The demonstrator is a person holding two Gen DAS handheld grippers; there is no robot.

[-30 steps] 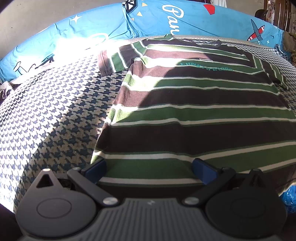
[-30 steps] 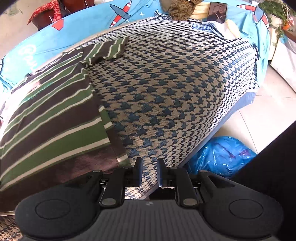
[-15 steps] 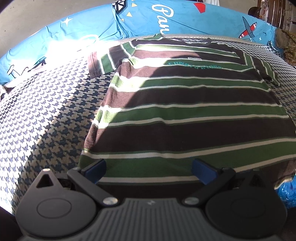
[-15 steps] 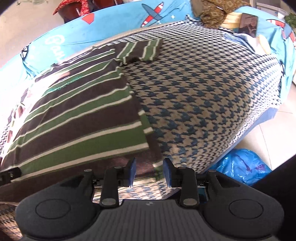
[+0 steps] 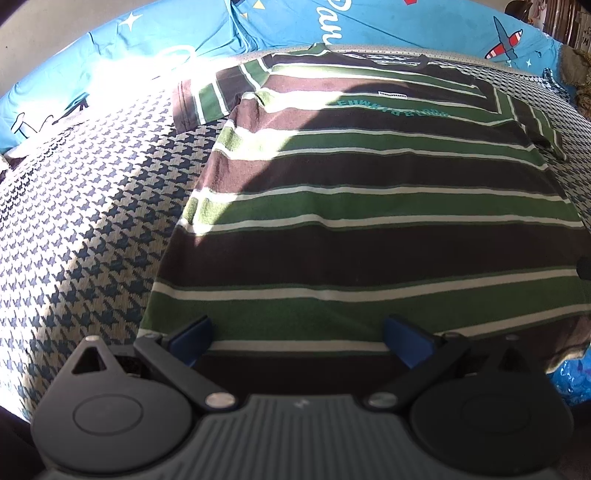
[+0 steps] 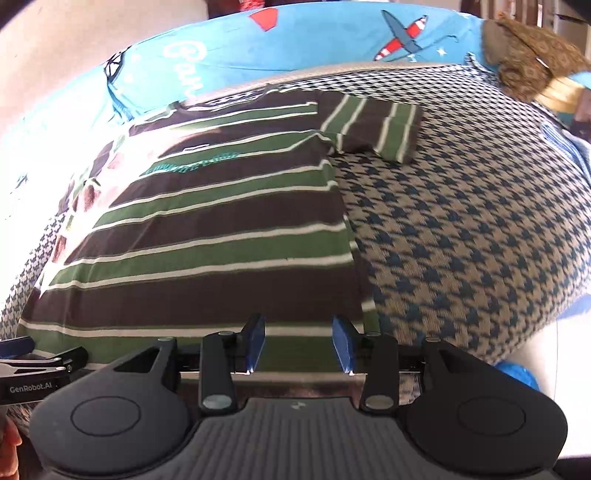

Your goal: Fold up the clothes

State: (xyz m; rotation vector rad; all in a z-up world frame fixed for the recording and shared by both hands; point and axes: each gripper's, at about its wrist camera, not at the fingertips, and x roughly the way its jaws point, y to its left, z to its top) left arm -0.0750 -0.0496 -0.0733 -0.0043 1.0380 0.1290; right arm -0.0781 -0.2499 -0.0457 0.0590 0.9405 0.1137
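**Both grippers staged at the hem**

Left gripper [image 5: 297, 341] and right gripper [image 6: 298, 343]: jaws apart, empty, hovering at the shirt's [image 5: 369, 206] near hem, apparently ready to pinch it. The shirt lies flat, collar at 12 o'clock, on the checked bedcover [image 6: 461, 229]. Beyond it lies the blue sheet [image 5: 280, 26].

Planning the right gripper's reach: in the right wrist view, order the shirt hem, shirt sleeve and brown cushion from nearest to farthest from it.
From the right gripper:
1. Shirt hem, just under the fingertips.
2. Shirt sleeve, spread out to the right, mid-bed.
3. Brown cushion, far right corner.
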